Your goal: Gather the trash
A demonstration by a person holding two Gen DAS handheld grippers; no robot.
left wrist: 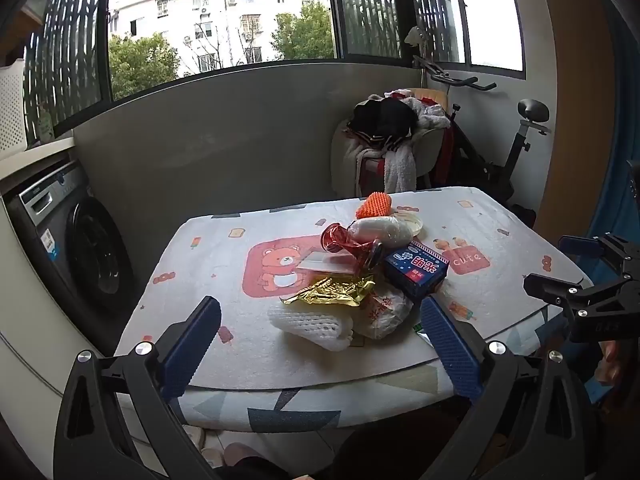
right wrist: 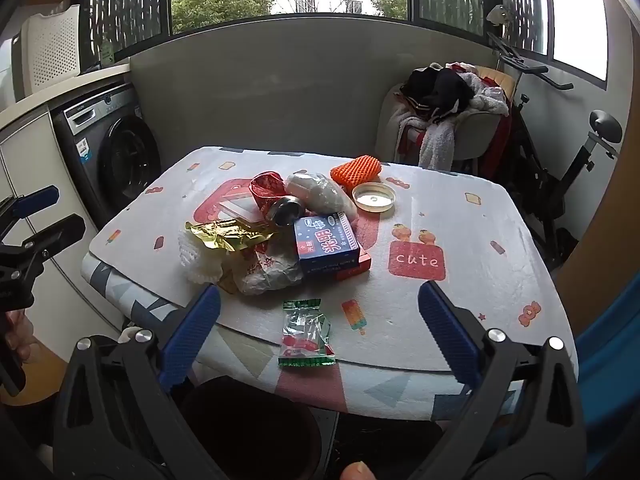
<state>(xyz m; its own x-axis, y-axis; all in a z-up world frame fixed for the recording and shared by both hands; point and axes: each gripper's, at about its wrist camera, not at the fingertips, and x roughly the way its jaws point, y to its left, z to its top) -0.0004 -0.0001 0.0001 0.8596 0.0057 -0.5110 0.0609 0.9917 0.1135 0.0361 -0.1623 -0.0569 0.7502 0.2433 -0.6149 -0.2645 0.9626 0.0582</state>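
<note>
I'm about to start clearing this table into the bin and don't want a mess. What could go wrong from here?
The green candy wrapper lies near the table's front edge; a clumsy pinch might push it off, possibly missing the dark bin below. The trash is heaped: pulling the gold foil could drag the white foam net or tip the crushed red can. Both tools, left and right, are open.

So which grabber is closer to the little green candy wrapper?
Right. The right gripper hangs open with the green candy wrapper lying between its fingers at the table's near edge. The left gripper, also open, sits farther left, facing the white foam net.
</note>
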